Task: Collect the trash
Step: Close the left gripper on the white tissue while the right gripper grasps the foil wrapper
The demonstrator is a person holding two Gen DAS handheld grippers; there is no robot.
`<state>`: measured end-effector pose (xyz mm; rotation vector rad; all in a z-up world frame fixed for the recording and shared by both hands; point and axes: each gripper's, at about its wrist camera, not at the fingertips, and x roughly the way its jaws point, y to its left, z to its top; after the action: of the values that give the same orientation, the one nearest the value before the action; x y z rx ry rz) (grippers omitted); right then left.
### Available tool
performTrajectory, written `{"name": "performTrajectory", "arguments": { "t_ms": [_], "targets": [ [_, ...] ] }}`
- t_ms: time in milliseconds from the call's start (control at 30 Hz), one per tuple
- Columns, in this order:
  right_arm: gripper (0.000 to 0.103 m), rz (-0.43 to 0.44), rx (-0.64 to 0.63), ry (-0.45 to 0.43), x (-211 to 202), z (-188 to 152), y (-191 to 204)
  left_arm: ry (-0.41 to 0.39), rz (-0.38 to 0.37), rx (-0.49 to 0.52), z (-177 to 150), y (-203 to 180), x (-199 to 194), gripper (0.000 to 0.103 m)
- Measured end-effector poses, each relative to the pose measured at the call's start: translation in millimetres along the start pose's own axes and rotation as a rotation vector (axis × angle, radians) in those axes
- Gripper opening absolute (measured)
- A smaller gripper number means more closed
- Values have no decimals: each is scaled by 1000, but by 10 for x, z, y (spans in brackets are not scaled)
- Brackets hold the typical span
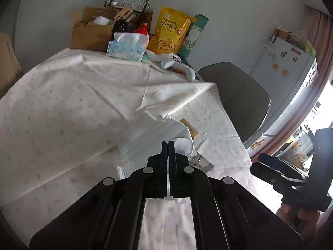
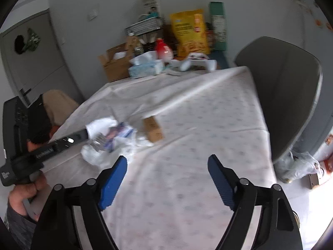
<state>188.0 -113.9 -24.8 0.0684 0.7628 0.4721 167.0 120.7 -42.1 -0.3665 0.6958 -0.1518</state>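
Observation:
My left gripper (image 1: 168,143) is shut on the edge of a clear zip plastic bag (image 1: 149,139) that lies on the white patterned tablecloth (image 1: 62,108). In the right wrist view the bag (image 2: 97,154) holds crumpled wrappers (image 2: 116,134) and the left gripper (image 2: 83,134) grips its rim. A small brown packet (image 2: 153,130) lies on the cloth just right of the bag; it also shows in the left wrist view (image 1: 190,128). My right gripper (image 2: 167,162) is open and empty above the cloth, near the bag. It shows at the right of the left wrist view (image 1: 264,158).
At the table's far end stand a tissue box (image 1: 127,49), a cardboard box (image 1: 91,31), a yellow snack bag (image 1: 170,34), a red bottle (image 1: 142,30) and a white controller (image 1: 181,67). A grey chair (image 2: 287,95) stands at the right. A plastic bag (image 2: 297,166) lies on the floor.

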Motion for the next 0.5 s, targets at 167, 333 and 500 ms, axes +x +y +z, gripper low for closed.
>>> {"name": "performTrajectory", "arguments": {
  "t_ms": [167, 333, 500],
  "targets": [
    [67, 73, -30, 32, 95, -31, 281, 51, -62, -13, -119, 93, 23, 2],
    [55, 126, -41, 71, 172, -113, 416, 81, -130, -13, -215, 76, 65, 2],
    [53, 127, -34, 84, 163, -207, 368, 92, -176, 12, -252, -61, 89, 2]
  ]
}}
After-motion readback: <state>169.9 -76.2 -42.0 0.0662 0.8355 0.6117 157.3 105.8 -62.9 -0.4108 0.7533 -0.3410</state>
